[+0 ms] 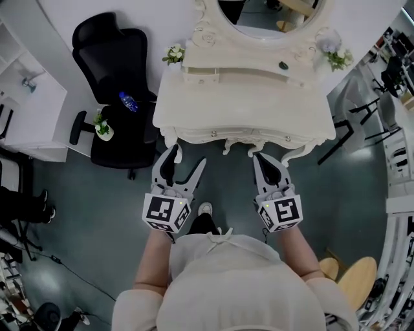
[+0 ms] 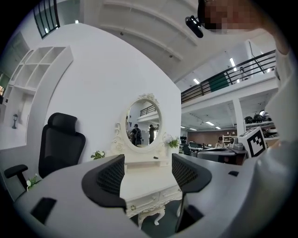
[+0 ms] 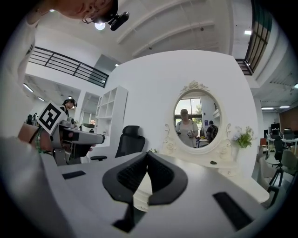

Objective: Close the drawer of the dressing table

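The drawer (image 1: 240, 136) sat in the front edge of the dressing table (image 1: 194, 123), under the counter (image 1: 246, 103). From where I stood its face looked flush with the carved front, with no gap showing, so I judged the closing done or all but done. The left gripper (image 1: 187, 156) hung just off the front edge towards the left corner with its jaws spread wide and nothing between them. The right gripper (image 1: 259, 157) hung off the front edge nearer the middle, its jaws brought together at the tips and empty. Neither touched the furniture.

If the drawer was not fully home, another push could go badly. The wide left jaws might snag a knob or the scrolled apron and drag the drawer out again. A shove off to one side could skew it in its runners, or rock the light table and upset what stood on it.

On the counter, flower sprigs stood at the back left corner (image 1: 173, 53) and the back right corner (image 1: 337, 59), with a small dark object (image 1: 283, 64) on the raised shelf below the oval mirror (image 1: 272, 13). Left of the table a black office chair (image 1: 116, 71) carried a blue bottle (image 1: 128, 101) and a small potted plant (image 1: 102, 128). The floor (image 1: 84, 194) was dark and glossy, with white shelving (image 1: 26, 97) along the left wall.
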`<state>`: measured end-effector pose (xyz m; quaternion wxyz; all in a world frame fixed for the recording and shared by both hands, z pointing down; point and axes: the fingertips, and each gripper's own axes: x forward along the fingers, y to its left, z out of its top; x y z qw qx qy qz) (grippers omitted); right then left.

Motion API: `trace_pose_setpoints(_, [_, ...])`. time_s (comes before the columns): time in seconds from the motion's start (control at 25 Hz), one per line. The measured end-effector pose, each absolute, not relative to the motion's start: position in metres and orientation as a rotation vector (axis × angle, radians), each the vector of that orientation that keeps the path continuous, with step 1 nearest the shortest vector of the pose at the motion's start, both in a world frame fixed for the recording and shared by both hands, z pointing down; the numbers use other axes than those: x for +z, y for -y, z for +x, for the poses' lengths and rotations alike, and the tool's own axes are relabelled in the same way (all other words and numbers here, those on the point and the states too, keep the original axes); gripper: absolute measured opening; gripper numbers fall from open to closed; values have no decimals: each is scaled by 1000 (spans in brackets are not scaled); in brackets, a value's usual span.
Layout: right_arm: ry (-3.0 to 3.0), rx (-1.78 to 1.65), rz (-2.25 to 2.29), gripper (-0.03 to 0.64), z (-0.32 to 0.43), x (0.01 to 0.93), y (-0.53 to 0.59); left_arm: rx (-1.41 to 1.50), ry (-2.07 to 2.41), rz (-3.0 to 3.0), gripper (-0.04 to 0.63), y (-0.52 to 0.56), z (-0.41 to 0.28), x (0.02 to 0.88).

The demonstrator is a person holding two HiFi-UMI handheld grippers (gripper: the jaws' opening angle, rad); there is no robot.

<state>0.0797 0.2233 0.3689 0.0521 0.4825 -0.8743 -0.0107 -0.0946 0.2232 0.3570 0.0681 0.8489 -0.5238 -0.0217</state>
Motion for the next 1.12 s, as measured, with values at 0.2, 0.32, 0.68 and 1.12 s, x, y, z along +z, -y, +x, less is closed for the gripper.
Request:
trace_pose_setpoints(0.2, [2645, -8, 1471, 6, 42, 374, -175, -47, 1553, 2558, 316, -178, -128, 364])
trace_pose_setpoints(0.32, [2645, 3, 1461, 6, 26, 378, -156, -30, 1541, 2560, 316, -159, -143, 369])
trace_pose_setpoints(0.68, [2639, 80, 1408, 6, 8, 402, -97, 34, 1542, 2510, 316, -107, -156, 395])
trace_pose_setpoints(1.12, [2709, 88, 1280, 6, 15, 412, 36, 122, 1590, 2427, 316, 8, -135, 416])
